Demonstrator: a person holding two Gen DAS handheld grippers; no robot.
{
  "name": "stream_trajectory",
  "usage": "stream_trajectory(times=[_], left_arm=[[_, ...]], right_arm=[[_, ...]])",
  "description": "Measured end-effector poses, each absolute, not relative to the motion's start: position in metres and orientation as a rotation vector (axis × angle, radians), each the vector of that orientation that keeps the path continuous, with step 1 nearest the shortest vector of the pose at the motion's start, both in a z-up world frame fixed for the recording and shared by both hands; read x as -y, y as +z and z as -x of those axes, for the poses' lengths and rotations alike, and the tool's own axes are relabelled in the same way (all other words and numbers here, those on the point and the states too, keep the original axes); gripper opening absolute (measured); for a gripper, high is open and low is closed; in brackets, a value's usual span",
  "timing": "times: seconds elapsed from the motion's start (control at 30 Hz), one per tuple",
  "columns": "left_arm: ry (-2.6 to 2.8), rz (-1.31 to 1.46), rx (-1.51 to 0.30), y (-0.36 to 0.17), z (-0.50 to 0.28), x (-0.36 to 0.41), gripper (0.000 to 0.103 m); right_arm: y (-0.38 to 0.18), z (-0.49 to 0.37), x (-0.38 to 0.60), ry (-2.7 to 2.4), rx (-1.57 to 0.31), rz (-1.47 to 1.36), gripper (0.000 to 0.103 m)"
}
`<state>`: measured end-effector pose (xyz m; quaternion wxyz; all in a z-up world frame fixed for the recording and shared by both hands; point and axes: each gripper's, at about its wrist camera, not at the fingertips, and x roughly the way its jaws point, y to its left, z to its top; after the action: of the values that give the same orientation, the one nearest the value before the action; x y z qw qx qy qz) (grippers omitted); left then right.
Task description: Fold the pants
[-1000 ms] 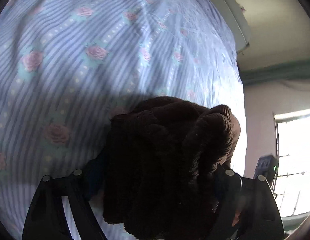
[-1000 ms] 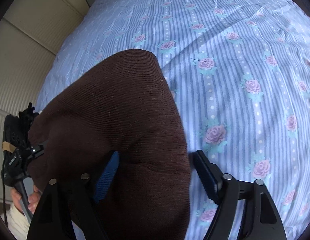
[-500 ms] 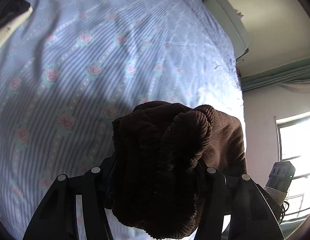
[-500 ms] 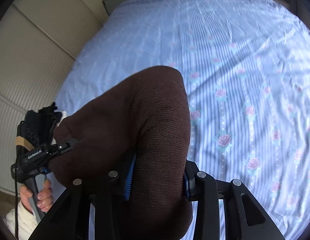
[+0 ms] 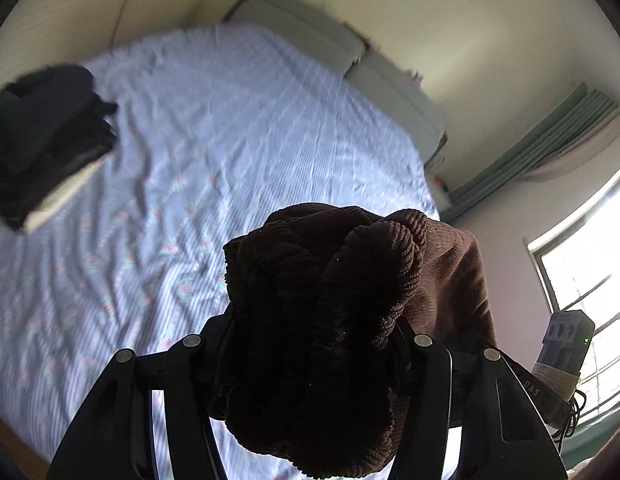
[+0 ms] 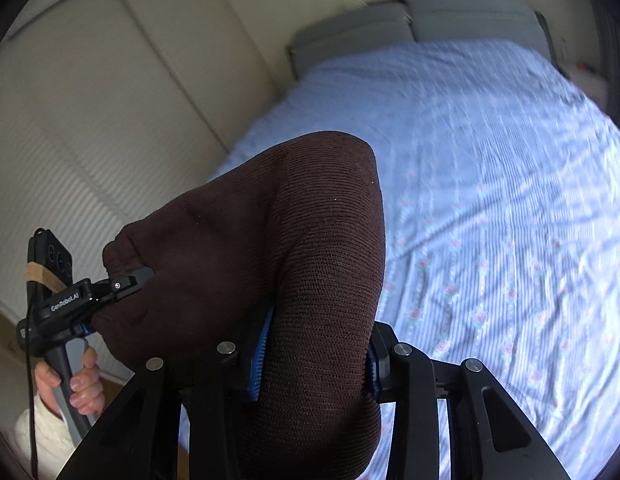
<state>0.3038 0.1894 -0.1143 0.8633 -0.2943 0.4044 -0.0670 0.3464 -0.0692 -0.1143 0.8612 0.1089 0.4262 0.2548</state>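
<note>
On the bed [image 5: 213, 128], a pile of clothes [image 5: 45, 136] lies at nine o'clock; the pants [image 5: 330, 312] hang between both grippers at six.

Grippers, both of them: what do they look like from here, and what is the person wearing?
Both grippers, left gripper and right gripper, are matte black, angular linkages with round silver pivot pins; blue ribbed pads line the right jaws. In the right wrist view, the left unit has white "GenRobot.AI" lettering, a grey handle, a black cable, tan tape. The left hand is bare, with a cream sleeve.
</note>
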Motion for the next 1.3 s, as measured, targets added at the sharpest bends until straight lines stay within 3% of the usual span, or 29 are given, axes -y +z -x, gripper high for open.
stream_trajectory(times=[0.33, 0.67, 1.0, 1.3], left_arm=[[-0.044, 0.649, -0.687, -0.041, -0.173, -0.218, 0.056], [-0.017, 0.679, -0.635, -0.030, -0.082, -0.332, 0.056], [-0.025, 0.708, -0.655, -0.024, -0.059, -0.458, 0.056], [0.026, 0.674, -0.637, -0.012, -0.078, -0.515, 0.056]], right_arm=[[-0.045, -0.260, 0.043, 0.684, -0.782, -0.209, 0.038], [-0.026, -0.192, -0.058, 0.752, -0.786, -0.190, 0.038], [-0.015, -0.144, -0.167, 0.731, -0.790, -0.224, 0.038], [-0.018, -0.183, -0.225, 0.798, -0.771, -0.209, 0.038]])
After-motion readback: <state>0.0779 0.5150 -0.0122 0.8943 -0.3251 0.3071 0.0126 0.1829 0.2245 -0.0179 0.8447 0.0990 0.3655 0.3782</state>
